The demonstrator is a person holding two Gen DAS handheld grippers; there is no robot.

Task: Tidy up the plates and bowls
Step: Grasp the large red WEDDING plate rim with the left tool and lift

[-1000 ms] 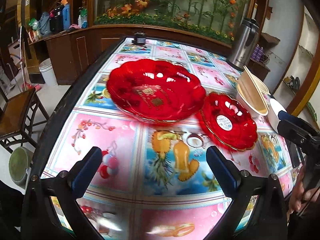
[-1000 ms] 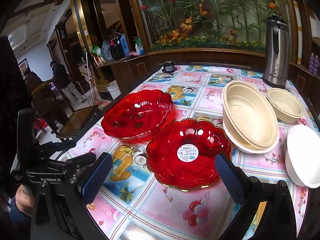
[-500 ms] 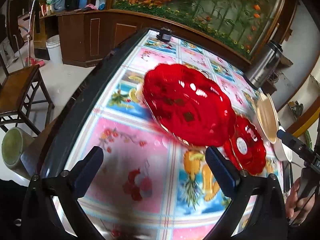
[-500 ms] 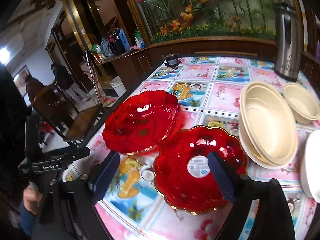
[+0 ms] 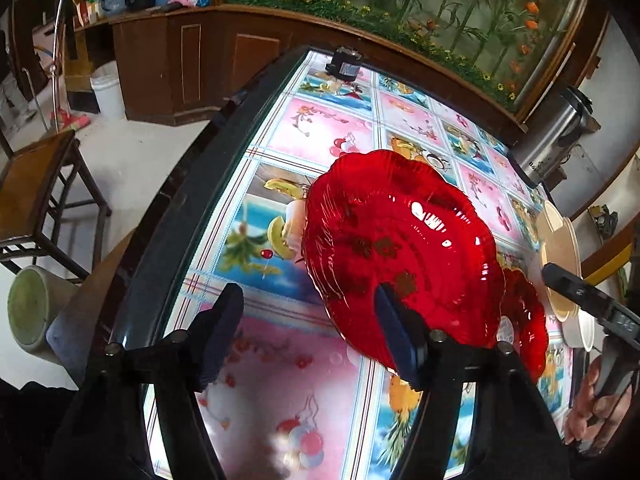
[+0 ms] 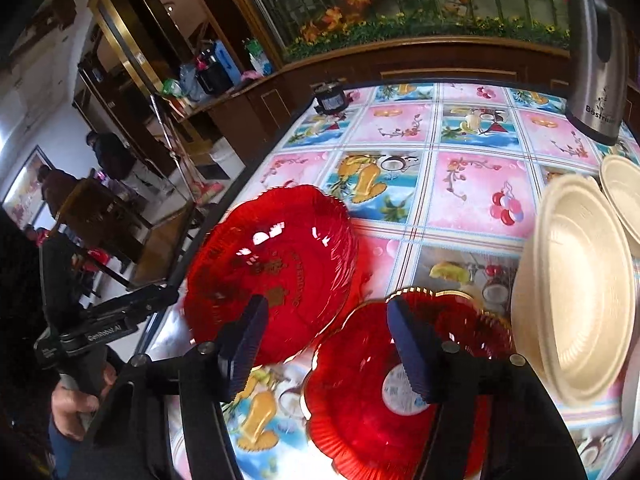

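On the patterned table (image 6: 472,184), the large red plate (image 6: 272,268) is seen leftmost, near the table's edge. The left gripper (image 5: 308,328) is held partly open, with nothing between its pads (its right pad overlaps the plate's near rim in view; contact cannot be told). Just beside it lies the small red plate (image 6: 360,400), over which the right gripper (image 6: 328,348) is held open, empty. Cream bowls (image 6: 576,288) are stacked rightmost.
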